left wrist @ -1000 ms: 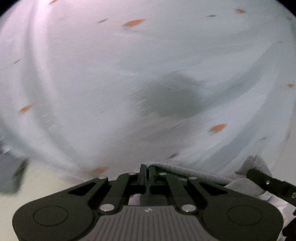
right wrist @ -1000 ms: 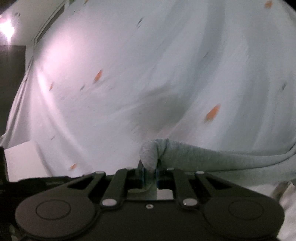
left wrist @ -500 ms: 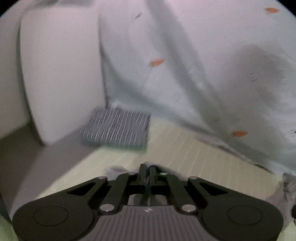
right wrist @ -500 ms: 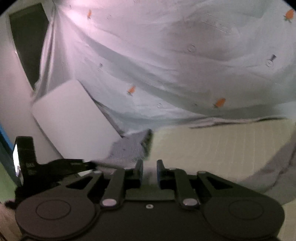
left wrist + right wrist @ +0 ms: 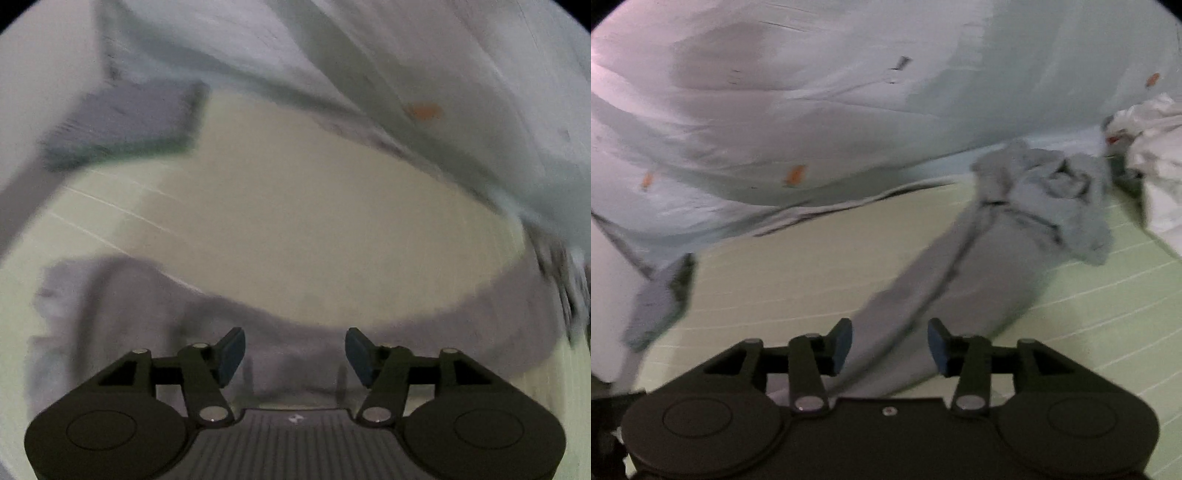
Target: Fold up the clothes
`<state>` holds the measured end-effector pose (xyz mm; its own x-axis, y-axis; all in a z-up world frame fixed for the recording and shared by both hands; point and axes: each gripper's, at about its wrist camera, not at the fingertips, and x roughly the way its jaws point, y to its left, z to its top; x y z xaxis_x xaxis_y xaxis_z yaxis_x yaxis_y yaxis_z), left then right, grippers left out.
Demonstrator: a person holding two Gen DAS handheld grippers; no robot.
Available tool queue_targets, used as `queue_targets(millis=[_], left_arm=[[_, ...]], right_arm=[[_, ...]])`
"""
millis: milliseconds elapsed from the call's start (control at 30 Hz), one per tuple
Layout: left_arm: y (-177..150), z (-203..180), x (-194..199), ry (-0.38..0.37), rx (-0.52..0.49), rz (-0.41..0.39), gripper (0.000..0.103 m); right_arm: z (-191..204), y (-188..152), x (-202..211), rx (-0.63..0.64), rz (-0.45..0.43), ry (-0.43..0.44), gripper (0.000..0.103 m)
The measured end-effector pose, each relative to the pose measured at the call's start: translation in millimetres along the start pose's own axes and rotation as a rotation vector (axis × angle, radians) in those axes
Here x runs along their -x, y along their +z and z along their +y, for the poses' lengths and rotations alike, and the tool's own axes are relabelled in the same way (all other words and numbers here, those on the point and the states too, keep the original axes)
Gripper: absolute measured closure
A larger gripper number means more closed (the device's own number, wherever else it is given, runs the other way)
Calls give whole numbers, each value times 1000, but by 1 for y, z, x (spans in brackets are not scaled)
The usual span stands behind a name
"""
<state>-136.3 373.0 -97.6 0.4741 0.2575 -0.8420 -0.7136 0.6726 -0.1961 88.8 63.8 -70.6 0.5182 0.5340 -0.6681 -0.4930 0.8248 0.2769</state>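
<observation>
- Your right gripper (image 5: 889, 345) gapes empty; the grey garment (image 5: 964, 266) runs from between its jaws up-right to a bunched end.
- Your left gripper (image 5: 294, 356) gapes too, seemingly over blurred grey cloth.

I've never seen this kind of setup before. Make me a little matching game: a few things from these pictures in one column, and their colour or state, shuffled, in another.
Things:
1. grey garment
2. folded striped cloth
3. right gripper
4. white laundry pile

States:
A. crumpled at the far right
B. open, holding nothing
C. stretched out long across the green mat
D. a neat stack by the white pillow

Pairs: 1-C, 2-D, 3-B, 4-A
</observation>
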Motion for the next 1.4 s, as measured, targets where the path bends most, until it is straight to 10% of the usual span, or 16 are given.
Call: queue_targets(millis=[133,400,600,667,967,1233,1400], left_arm=[[-4,-38,-38,-59,-84,98,27],[-14,-78,-74,37,-247,105,22],[3,-80,-89,135,-240,45,23],[17,-79,-98,152,-225,26,23],[115,-46,-151,275,-58,-61,18],[128,-54,-134,201,-6,-77,19],[87,-62,-109,114,-10,-23,19]], right_arm=[[-21,13,-26,18,24,-105,28],[-71,12,-105,-7,148,-208,28],[-78,26,-149,-15,144,-205,56],[-73,30,-161,-6,143,-189,83],[-7,33,-193,113,159,-35,86],[-25,29,-145,147,55,-184,42],[-68,26,-141,265,56,-433,36]])
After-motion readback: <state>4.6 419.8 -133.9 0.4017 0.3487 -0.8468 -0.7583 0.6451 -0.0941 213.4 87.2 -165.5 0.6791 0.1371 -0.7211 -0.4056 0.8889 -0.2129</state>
